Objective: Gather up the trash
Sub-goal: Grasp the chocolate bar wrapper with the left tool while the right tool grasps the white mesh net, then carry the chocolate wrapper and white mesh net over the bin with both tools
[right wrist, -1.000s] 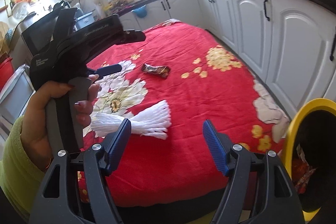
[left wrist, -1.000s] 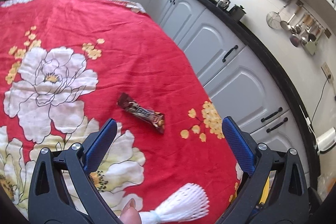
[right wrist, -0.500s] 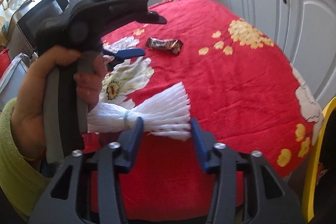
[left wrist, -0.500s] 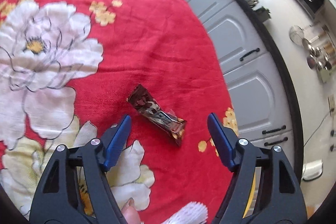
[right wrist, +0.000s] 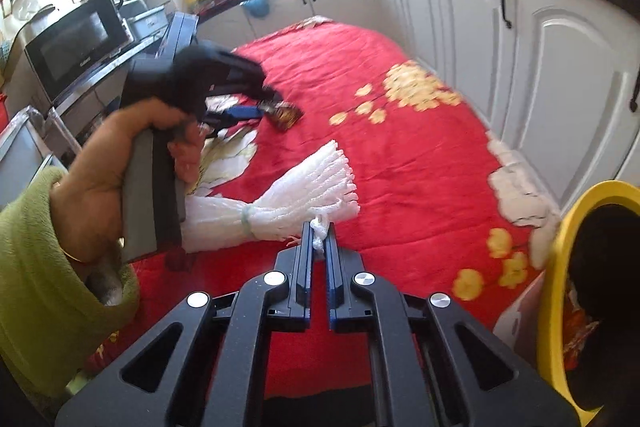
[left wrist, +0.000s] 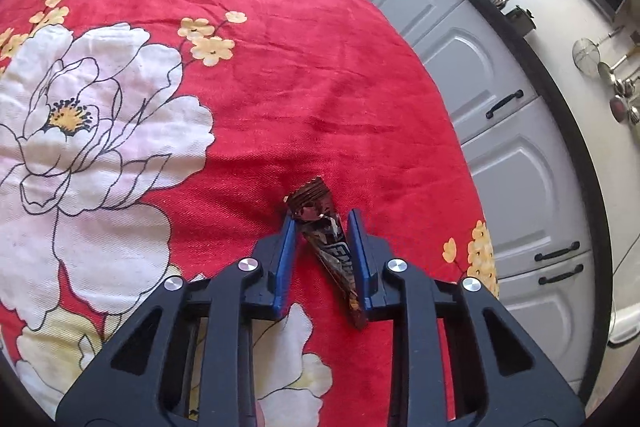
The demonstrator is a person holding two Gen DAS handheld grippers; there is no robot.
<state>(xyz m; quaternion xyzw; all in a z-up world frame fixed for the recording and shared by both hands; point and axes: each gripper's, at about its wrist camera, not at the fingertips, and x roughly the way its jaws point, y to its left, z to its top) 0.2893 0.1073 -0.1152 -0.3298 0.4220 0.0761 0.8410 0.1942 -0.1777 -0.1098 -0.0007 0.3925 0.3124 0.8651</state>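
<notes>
candy wrapper (left wrist: 330, 251) lies on the red floral tablecloth (left wrist: 280, 87), pinched between the nearly closed jaws of the left gripper (left wrist: 322, 223). the right gripper (right wrist: 319, 231) is clamped tight on the white foam net (right wrist: 304, 191) near the yellow bin (right wrist: 552, 267).

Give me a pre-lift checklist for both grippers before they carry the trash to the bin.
1. Left gripper closed around the dark brown candy wrapper: ok.
2. Wrapper clear of the red floral tablecloth: cannot tell.
3. Right gripper pinching the white foam net sleeve: ok, though only an edge strand.
4. Sleeve free of the left hand: not ok, hand overlaps its far end.
5. Yellow-rimmed bin within view, opening unobstructed: ok.
</notes>
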